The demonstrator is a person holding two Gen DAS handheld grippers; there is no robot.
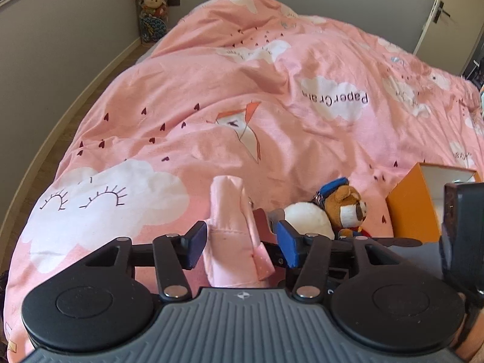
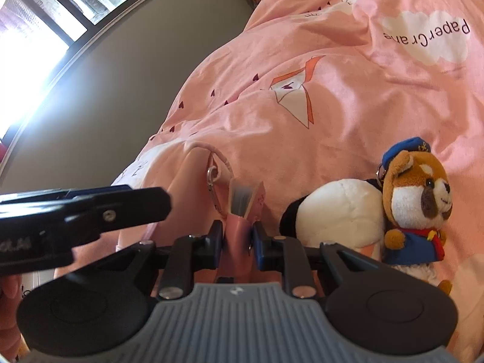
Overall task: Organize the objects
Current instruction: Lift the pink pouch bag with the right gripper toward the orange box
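Note:
A pale pink fabric bag [image 1: 231, 236] stands between the jaws of my left gripper [image 1: 242, 243], which are apart on either side of it. My right gripper [image 2: 237, 240] is shut on a small pink booklet [image 2: 242, 211] with grey page edges, next to the bag [image 2: 184, 181] and its metal clasp [image 2: 211, 178]. A white plush [image 2: 335, 211] and a brown bear plush in a blue cap and coat [image 2: 417, 199] lie on the bed to the right; both also show in the left wrist view [image 1: 345, 208].
Everything lies on a bed with a pink cloud-print duvet [image 1: 242, 90]. An orange open box [image 1: 423, 202] stands at the right. Grey wall [image 1: 60, 60] runs along the left, stuffed toys [image 1: 152, 3] in the far corner, a door [image 1: 447, 15] at far right.

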